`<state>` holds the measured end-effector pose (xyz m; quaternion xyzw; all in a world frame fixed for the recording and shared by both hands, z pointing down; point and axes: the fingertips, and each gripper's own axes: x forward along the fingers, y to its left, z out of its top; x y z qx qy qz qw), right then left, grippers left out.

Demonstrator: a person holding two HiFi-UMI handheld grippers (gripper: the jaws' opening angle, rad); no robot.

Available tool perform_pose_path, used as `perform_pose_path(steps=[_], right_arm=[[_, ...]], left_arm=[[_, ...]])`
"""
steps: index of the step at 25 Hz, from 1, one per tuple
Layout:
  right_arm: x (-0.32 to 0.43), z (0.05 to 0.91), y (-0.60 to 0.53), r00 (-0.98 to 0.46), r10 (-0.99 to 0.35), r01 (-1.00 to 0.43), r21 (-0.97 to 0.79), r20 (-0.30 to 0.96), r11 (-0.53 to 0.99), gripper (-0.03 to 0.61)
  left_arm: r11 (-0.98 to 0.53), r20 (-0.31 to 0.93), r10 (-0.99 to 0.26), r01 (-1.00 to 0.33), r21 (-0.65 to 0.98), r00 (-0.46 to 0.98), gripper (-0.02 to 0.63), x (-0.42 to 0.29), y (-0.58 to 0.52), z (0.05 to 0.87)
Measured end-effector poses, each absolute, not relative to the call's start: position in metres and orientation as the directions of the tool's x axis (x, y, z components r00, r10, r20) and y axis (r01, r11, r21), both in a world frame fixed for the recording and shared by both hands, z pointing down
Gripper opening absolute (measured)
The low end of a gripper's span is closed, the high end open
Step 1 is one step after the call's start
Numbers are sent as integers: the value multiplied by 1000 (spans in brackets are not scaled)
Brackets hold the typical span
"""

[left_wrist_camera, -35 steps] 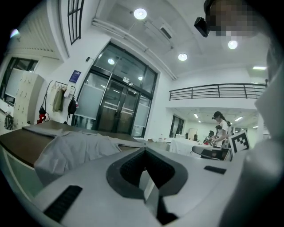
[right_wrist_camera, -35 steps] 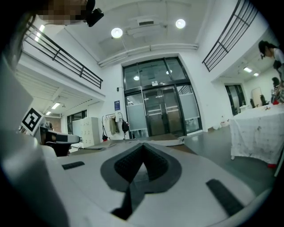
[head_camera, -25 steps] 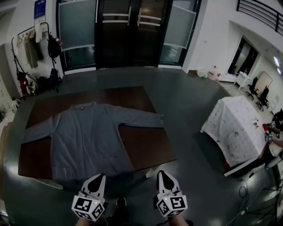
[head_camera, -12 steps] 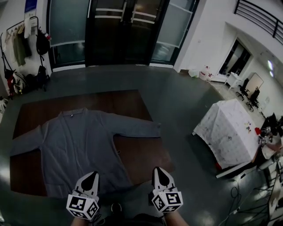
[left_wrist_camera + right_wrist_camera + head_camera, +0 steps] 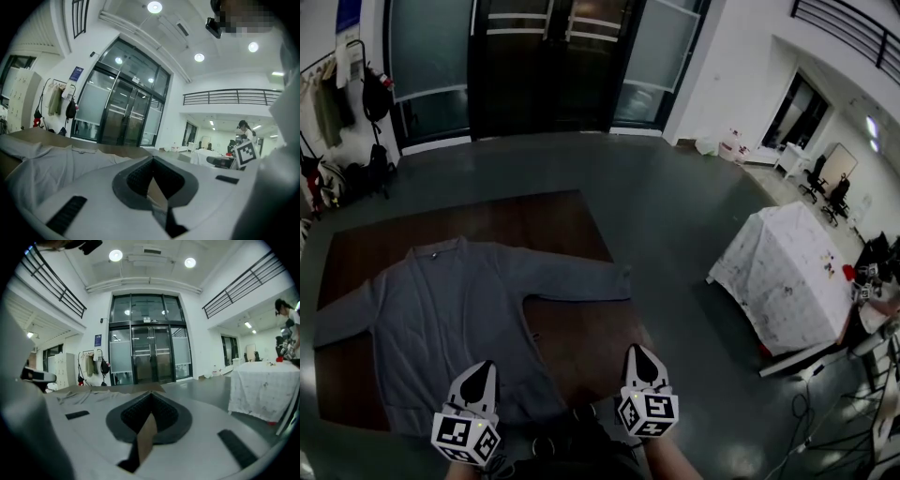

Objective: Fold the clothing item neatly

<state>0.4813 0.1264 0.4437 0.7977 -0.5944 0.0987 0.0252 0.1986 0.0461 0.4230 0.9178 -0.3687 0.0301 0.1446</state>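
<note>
Grey-floored hall, with dark glass doors (image 5: 544, 56) across the top of the head view. At upper left, a coat rack (image 5: 342, 94) hung with jackets and bags. Below it, across the left half of the frame, a dark brown table (image 5: 572, 220). Spread flat on that table, a grey long-sleeved sweater (image 5: 441, 319): neckline toward the doors, hem toward the bottom edge. One sleeve stretched out to the left edge of the frame, the other toward the centre; cloth smooth, with few wrinkles.

At lower left, the left gripper (image 5: 482, 370), its tip over the hem in the picture, contact not discernible. Jaws pressed together, nothing between them. Just right of it, at bottom centre, the right gripper (image 5: 640, 352), over the table's near edge and off the cloth, jaws likewise closed on nothing.

At far right, well apart from the brown table, a white-draped table (image 5: 787, 272) with a stained cloth.
</note>
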Motion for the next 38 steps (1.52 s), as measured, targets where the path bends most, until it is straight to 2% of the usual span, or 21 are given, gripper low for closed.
perform_pose_path(steps=[6,12,20,22,31,38], right_arm=[[536,457,79,272,-937,-948,-105,218,-299,-12],[570,456,29,181,-958,-972,-109,224,-209,-12],[626,494,-15,173,-917,-978,-45,359,-202,-12],[636,507,-25,161,-908,-981,-39,388,-191,38],[665,587,-45,65,-808,-974,-140,586,-180,96],[659,623,-55,-56,-733,-958,-243,677,-152,198]], left_arm=[[-648,187,-697,-720,249,692,9,244,19,422],[-647,183,-697,-719,256,693,9,313,-17,423],[-652,235,-672,-711,263,702,9,389,-62,441],[-642,270,-669,-722,258,692,9,399,-68,451],[-604,361,-667,-757,250,651,9,437,-87,483],[-586,396,-666,-772,246,632,9,452,-94,496]])
